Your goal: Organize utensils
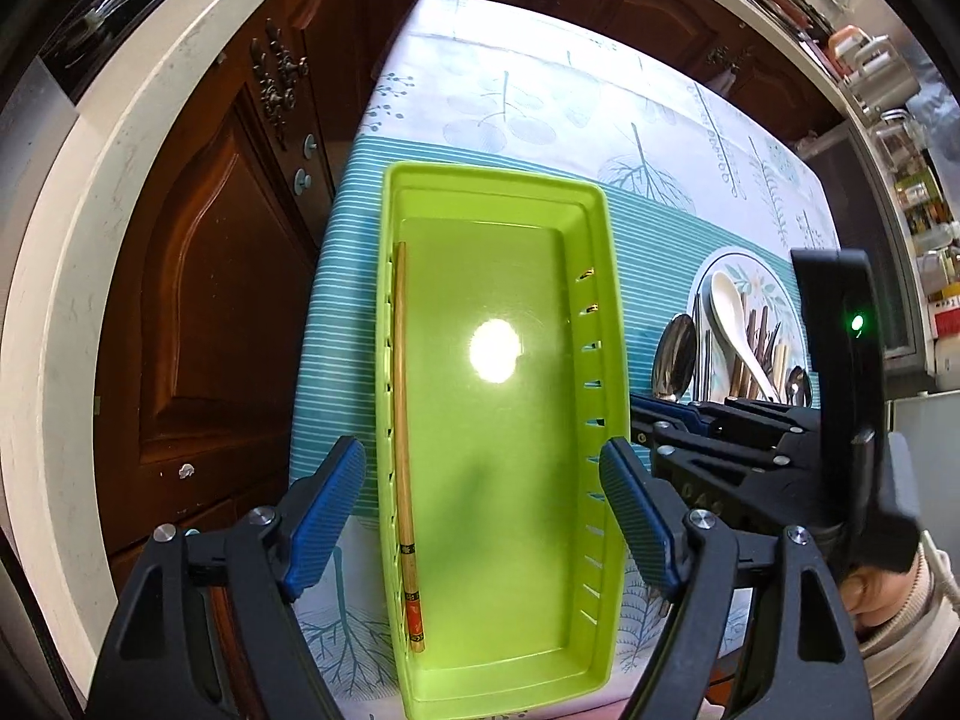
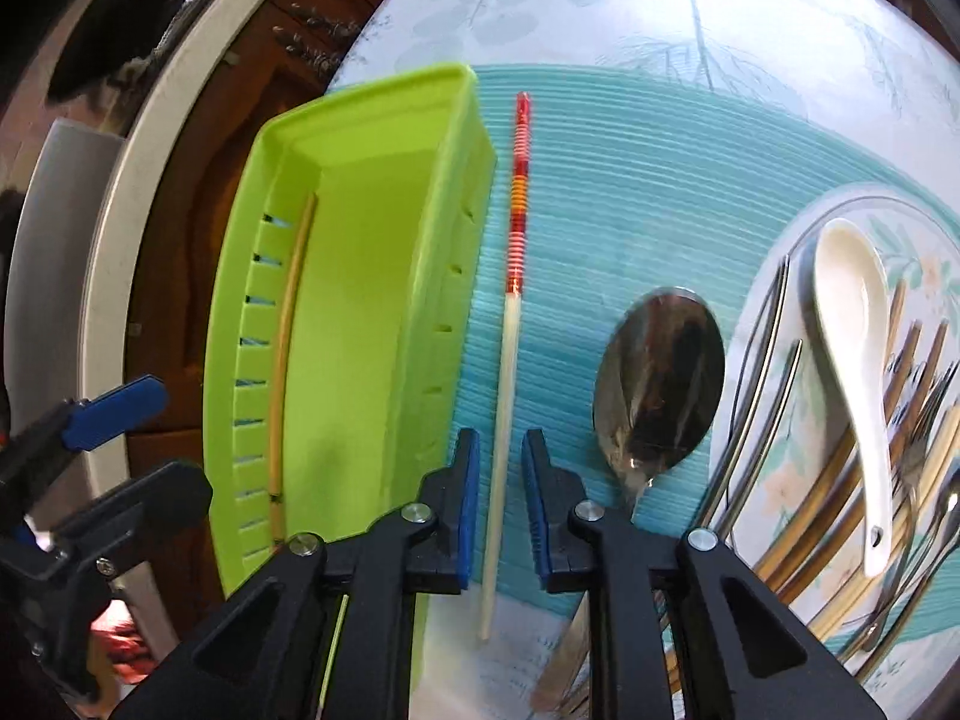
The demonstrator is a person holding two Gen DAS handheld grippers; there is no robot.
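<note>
Between the right gripper [image 2: 500,501] jaws runs a pale chopstick [image 2: 503,396] with a red and orange banded end, lying on the tabletop [image 2: 600,192]; jaws narrow, but a slim gap shows on each side of the stick, so pads not pressing on it, no hold. Banded end points away from the jaws, plain end passes back under the gripper body. Just left of those jaws sits the lime green tray [image 2: 360,276], long side parallel to the stick, slotted walls. Right of the jaws, close by, a big metal spoon [image 2: 660,384] bowl on the teal striped cloth, handle going back under the gripper. Further right a patterned plate [image 2: 876,204] carries a white ceramic spoon [image 2: 855,360], forks and more chopsticks in a loose pile. Left gripper [image 1: 483,513] jaws stand wide, nothing between the pads, hanging above the tray [image 1: 498,180], with its near half between the pads and below them. Inside the tray a single wooden chopstick [image 1: 403,444] lies flat along the wall on the side of the left pad, decorated end toward the gripper; rest of the tray floor is bare with a bright glare spot. From the left wrist view, the right gripper shows just off the right pad, beyond the tray's right wall, held by a hand [image 1: 882,594] in a pale sleeve, and the plate pile sits past it. Dark wood cabinets beyond the tabletop edge on the left pad's side.
</note>
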